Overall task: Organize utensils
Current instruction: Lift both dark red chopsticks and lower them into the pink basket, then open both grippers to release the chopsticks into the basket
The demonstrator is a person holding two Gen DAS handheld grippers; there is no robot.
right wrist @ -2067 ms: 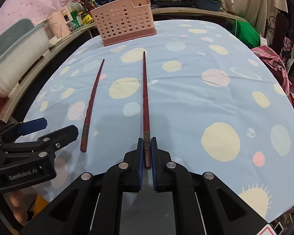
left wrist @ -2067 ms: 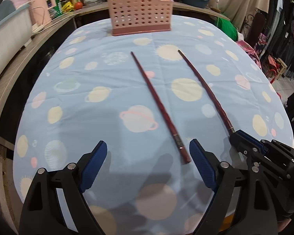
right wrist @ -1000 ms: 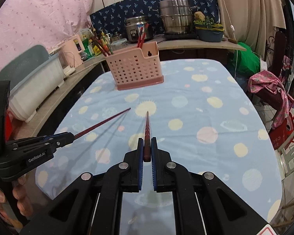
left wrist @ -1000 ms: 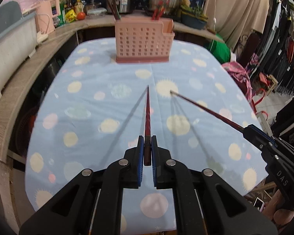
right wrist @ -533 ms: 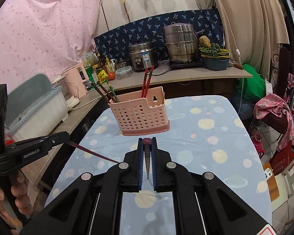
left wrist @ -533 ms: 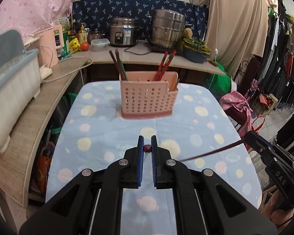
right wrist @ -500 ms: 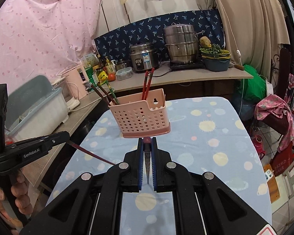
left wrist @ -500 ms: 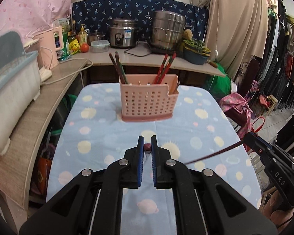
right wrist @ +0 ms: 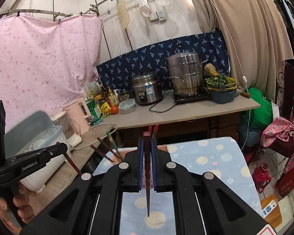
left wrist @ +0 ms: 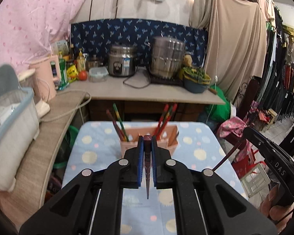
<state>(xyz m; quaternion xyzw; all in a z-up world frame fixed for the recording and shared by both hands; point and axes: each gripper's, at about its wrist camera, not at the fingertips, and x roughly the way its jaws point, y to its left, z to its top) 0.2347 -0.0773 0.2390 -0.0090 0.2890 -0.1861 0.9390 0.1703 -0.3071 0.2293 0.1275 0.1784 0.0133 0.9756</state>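
The tabletop [left wrist: 92, 152], covered in a pale blue cloth with planet and sun prints, is carrying a pink perforated plastic utensil basket [left wrist: 171, 137] at its far end, and several red and multicoloured chopsticks [left wrist: 119, 121] are already standing in it. The left gripper [left wrist: 147, 156] is clenching a dark red lacquered chopstick [left wrist: 147, 168], thick end up and tip pointing down at the cloth, just in front of the basket. The right gripper [right wrist: 147, 160] is gripping a second dark red chopstick [right wrist: 147, 176] the same way, above the cloth and near the basket. Judging by this, both remaining sticks are lifted and raised; what is left is carrying them over the basket and dropping them in.
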